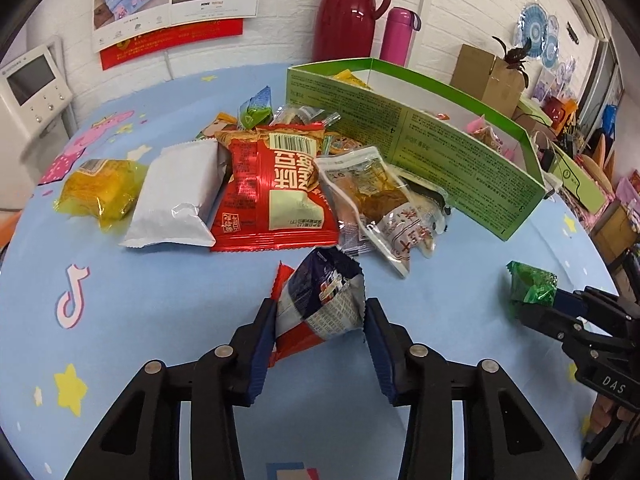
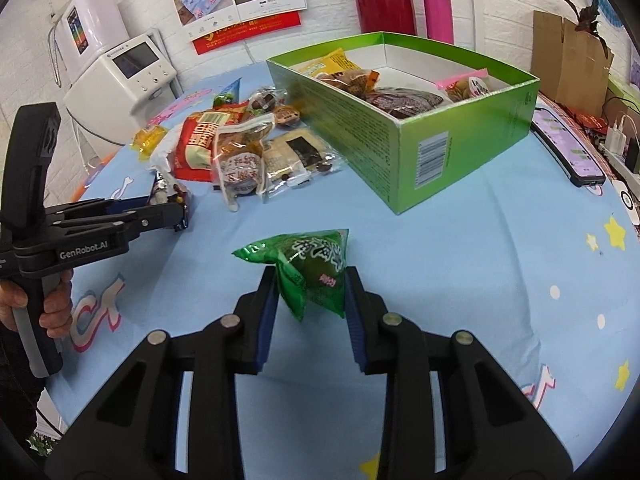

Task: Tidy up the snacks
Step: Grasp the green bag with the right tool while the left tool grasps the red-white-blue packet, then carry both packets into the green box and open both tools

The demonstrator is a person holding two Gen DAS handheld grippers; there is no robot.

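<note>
Left wrist view: right gripper [image 1: 534,306] (half cut off) around green packet [image 1: 531,287].

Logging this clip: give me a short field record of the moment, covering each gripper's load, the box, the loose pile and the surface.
left gripper: shut on blue-and-red snack packet, lifted near the pile
right gripper: shut on green snack packet, above the cloth
green box: open-topped, already holds several wrapped snacks
loose pile: red bag, white pouch, yellow packet and clear-wrapped items, left of the box
surface: light blue patterned tablecloth
background: red thermos jug and pink bottle behind the box
</note>
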